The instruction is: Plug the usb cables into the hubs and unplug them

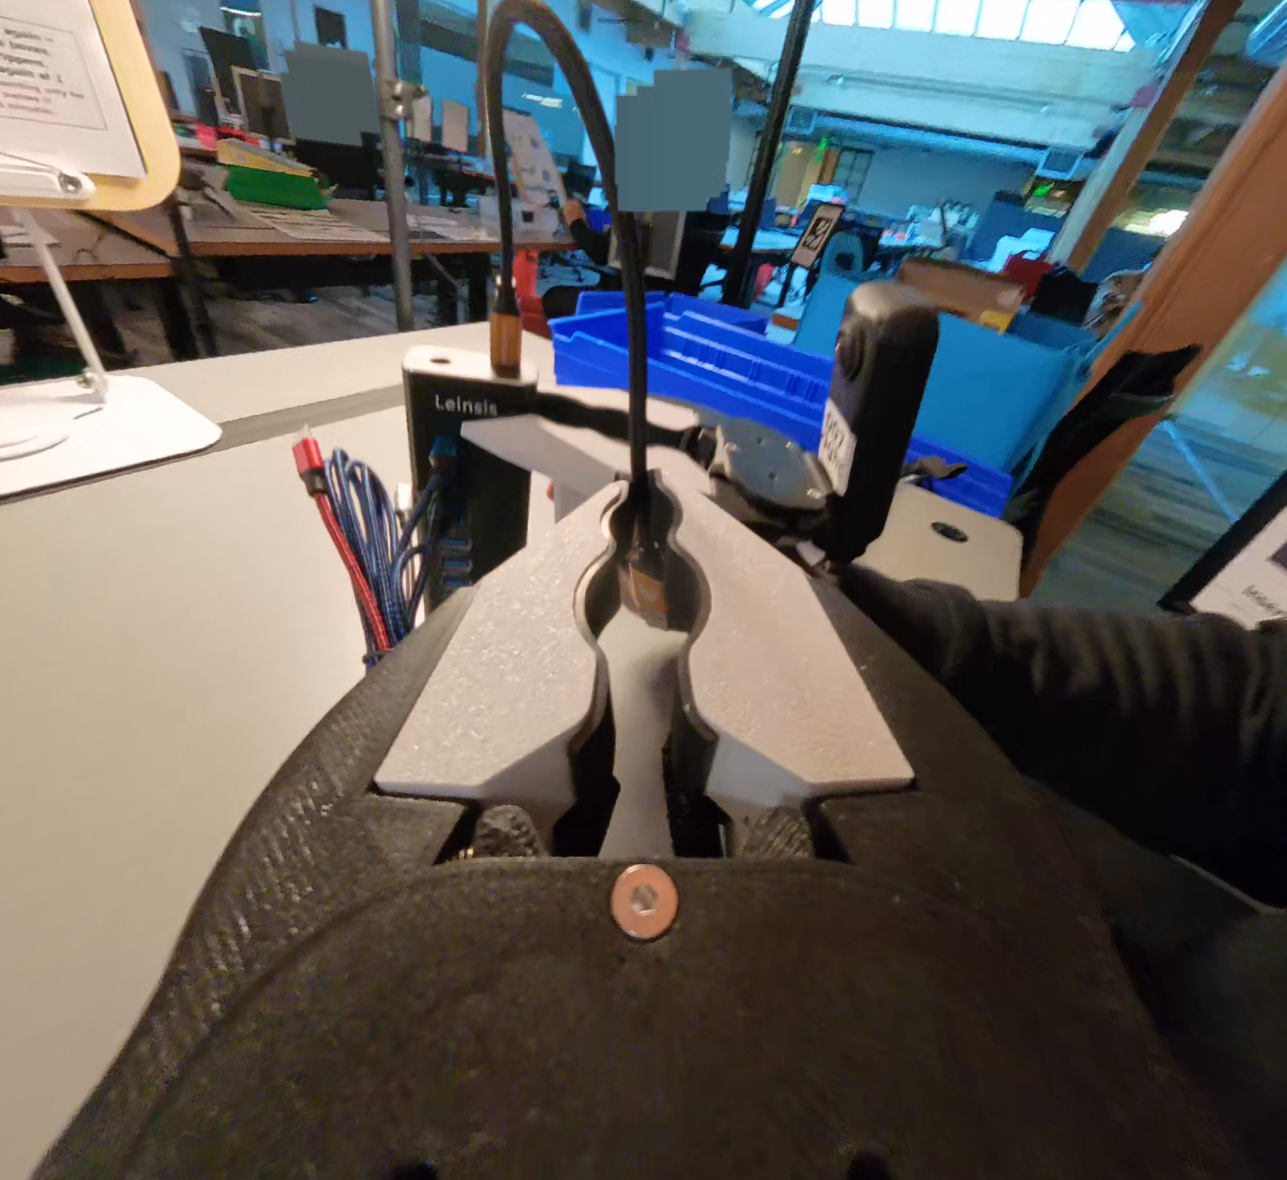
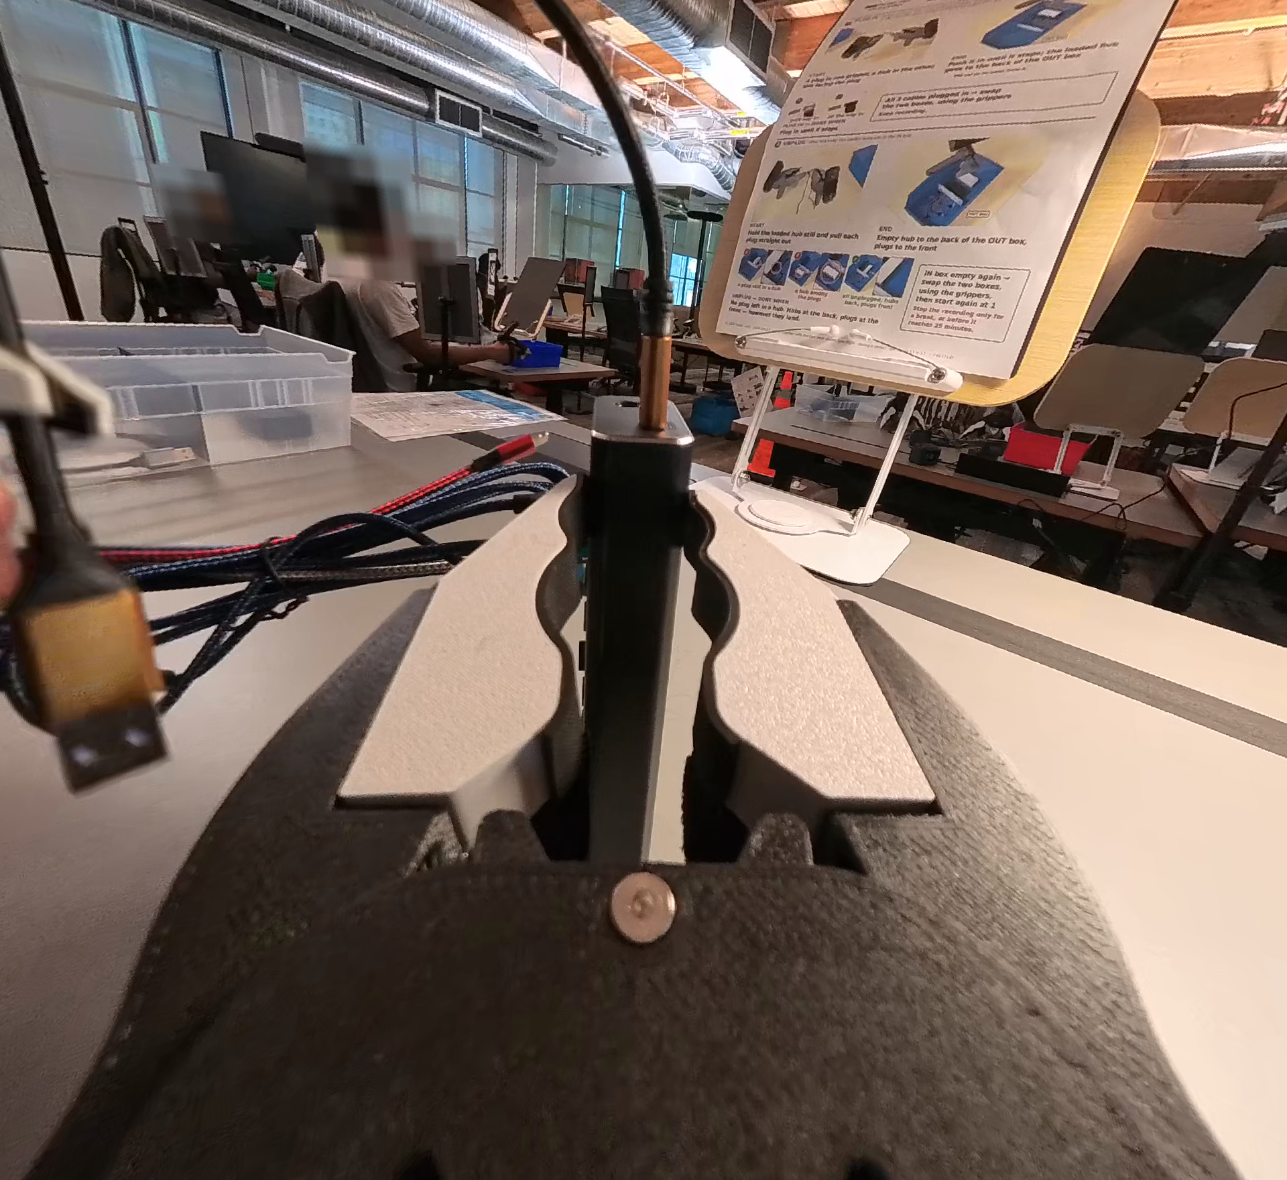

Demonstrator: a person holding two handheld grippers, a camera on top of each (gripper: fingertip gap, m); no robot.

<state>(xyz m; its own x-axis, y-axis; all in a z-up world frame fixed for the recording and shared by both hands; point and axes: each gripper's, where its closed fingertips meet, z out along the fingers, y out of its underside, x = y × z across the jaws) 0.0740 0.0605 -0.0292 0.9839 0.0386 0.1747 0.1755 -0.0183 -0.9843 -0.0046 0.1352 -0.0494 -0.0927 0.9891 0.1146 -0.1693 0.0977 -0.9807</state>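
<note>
In the right wrist view, my right gripper is shut on a black USB hub held upright above the table. A black cable with a copper-coloured connector enters the hub's top end. The cable arcs over to my left gripper, which is shut on its copper USB-A plug. That plug also shows at the left of the right wrist view. In the left wrist view the hub stands just ahead, with a blue plug in a side port. Red and blue braided cables trail from the hub.
An instruction board on a white stand stands on the white table to the right. A clear plastic bin sits at the left. Blue bins sit behind the hub in the left wrist view. A dark sleeve reaches in from the right. Across from one pair of fingers to the other is roughly 11 centimeters.
</note>
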